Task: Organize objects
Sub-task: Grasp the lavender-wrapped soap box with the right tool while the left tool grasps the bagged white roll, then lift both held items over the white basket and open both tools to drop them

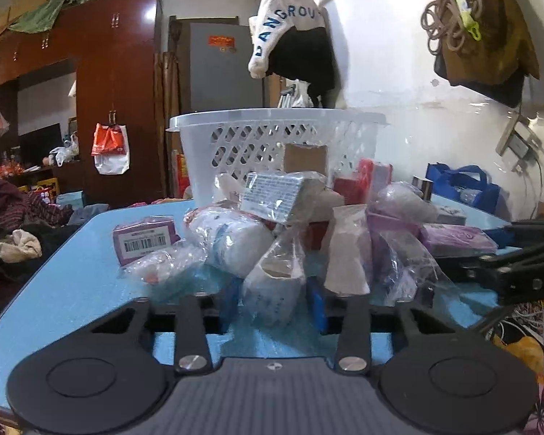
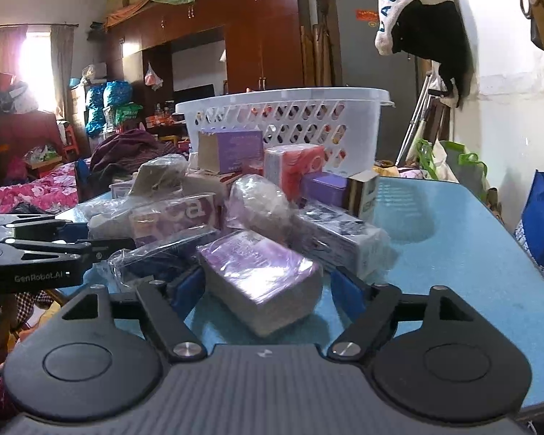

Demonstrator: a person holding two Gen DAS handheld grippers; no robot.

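Centrally, the left gripper (image 1: 273, 302) has its blue fingers (image 1: 318, 304) pinched on a white cylindrical item wrapped in clear plastic (image 1: 272, 290), at the near edge of the heap on the light-blue tabletop (image 1: 76, 282). The right gripper (image 2: 268, 284) stands spread, its fingers either side of a purple rectangular plastic-wrapped box (image 2: 261, 275) without pressing it. Beyond both heaps stands the white perforated plastic basket (image 1: 272, 137).

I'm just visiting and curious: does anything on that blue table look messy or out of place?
Yes. The packets and boxes lie heaped every way on the blue table, some leaning on others, in front of the white basket. Nothing looks spilled or broken.
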